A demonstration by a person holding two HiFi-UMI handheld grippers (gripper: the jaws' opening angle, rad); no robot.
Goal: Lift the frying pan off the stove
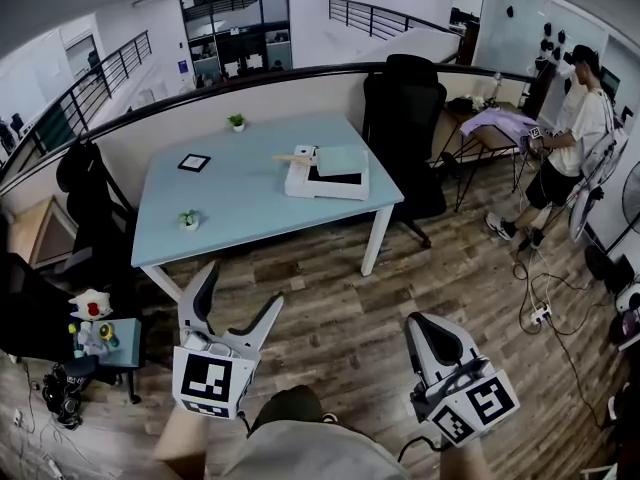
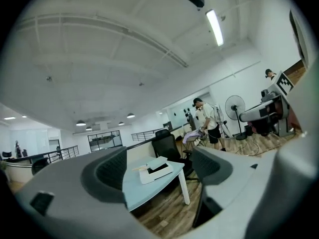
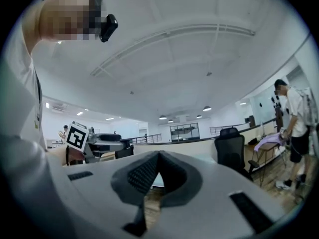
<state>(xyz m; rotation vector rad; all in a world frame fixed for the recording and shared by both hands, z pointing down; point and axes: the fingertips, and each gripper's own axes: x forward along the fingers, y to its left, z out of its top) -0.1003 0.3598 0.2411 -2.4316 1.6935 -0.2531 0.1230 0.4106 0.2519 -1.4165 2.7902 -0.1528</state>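
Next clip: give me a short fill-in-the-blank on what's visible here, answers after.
1. The left hand-held gripper has its jaws ___.
2. The right hand-held gripper has its jaws ___.
3. The table has a light ___ top.
4. The office chair behind the table is coloured ___.
Missing words: open; shut; blue; black.

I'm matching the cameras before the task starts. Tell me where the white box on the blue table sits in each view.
Head view: the white box is above centre, on the right end of the blue table.
Left gripper view: below centre, on the table.
Right gripper view: not in it.
Shared landmark: the black office chair beside the table, also in the left gripper view and the right gripper view.
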